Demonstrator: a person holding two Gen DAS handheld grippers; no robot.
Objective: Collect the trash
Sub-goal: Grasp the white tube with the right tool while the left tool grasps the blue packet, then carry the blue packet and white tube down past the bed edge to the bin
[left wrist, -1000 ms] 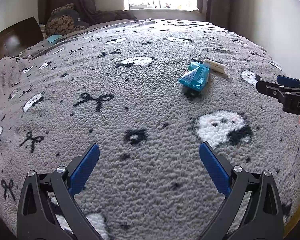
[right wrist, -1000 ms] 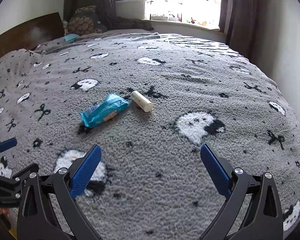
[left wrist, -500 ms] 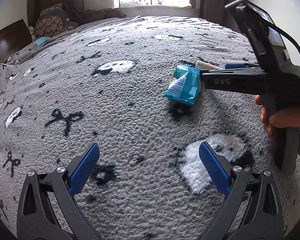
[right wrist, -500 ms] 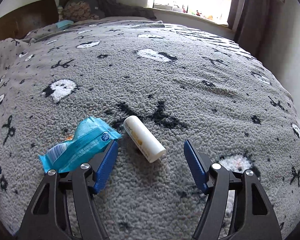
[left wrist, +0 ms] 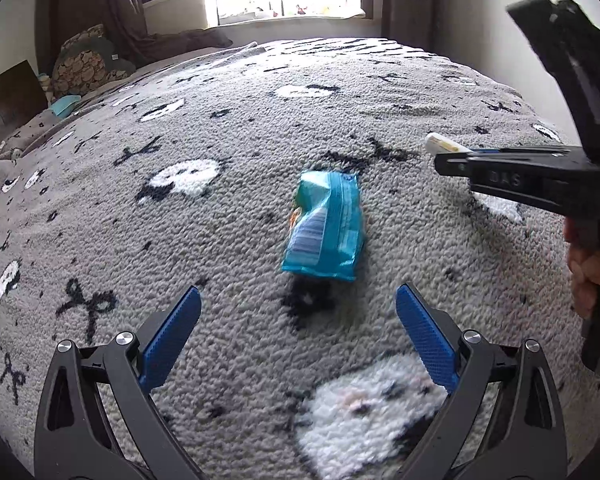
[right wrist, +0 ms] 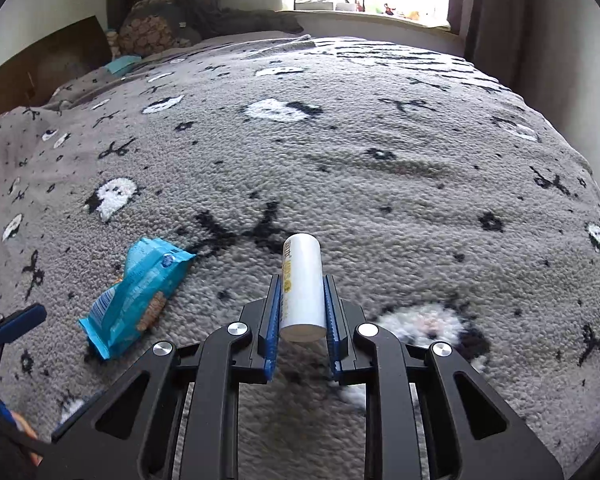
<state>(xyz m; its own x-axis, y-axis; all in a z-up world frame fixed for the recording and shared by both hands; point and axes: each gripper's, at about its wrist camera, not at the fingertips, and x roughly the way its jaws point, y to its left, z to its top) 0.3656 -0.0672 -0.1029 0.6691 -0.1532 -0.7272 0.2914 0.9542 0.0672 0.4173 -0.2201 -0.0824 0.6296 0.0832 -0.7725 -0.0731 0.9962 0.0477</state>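
Observation:
A white tube [right wrist: 302, 284] with yellow print sits between the blue pads of my right gripper [right wrist: 302, 280], which is shut on it just above the grey blanket. In the left wrist view that tube [left wrist: 440, 145] pokes out past the right gripper [left wrist: 446, 160] at the right edge. A crumpled blue snack wrapper [left wrist: 325, 225] lies on the blanket straight ahead of my left gripper [left wrist: 298, 304], which is open and a short way behind it. The same wrapper [right wrist: 136, 292] lies to the left of the right gripper.
The grey fleece blanket [left wrist: 228, 128] with black and white patterns covers a bed. Pillows [left wrist: 84, 62] and a small teal item [left wrist: 64, 104] lie at the far left by a dark headboard. Curtains and a bright window stand behind. A hand [left wrist: 592, 268] holds the right gripper.
My right gripper moved forward over the white tube and its jaws closed on it. My left gripper moved closer to the blue wrapper, which now lies straight ahead of it.

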